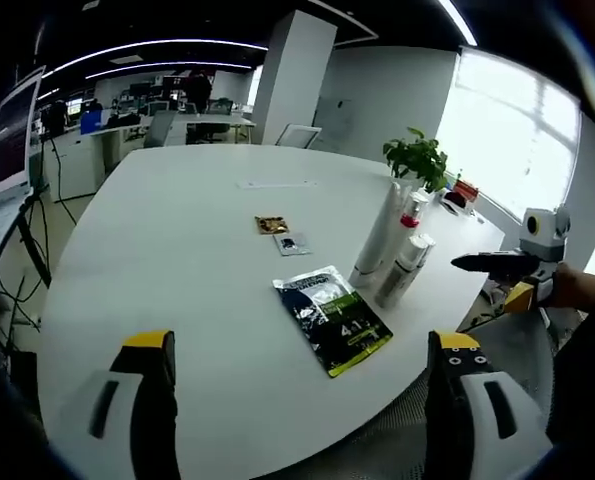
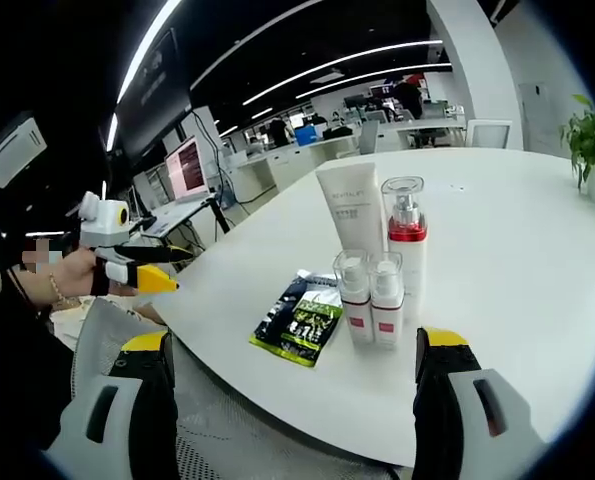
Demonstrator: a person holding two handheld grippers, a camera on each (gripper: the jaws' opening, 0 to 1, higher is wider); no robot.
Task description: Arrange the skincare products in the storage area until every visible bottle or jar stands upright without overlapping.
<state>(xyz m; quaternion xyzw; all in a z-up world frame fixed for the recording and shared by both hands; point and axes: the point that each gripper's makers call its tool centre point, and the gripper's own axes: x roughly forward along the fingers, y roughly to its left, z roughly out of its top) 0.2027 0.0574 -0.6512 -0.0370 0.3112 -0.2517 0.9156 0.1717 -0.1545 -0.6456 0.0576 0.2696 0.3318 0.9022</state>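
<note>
Right claw (image 2: pixel 292 400) spread, empty, bottles (image 2: pixel 372 298) dead ahead, upright on the counter (image 2: pixel 517 260). Left claw (image 1: pixel 302 400) spread too, farther off.

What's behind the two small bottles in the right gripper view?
The white tube and the red-collared pump bottle stand upright behind the two small bottles, which cover their bases.

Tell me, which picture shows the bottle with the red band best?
The right gripper view: the bottle with the red band stands close there, its clear cap and pump plain to see. In the left gripper view that bottle is far off, small, half hidden behind the white tube.
</note>
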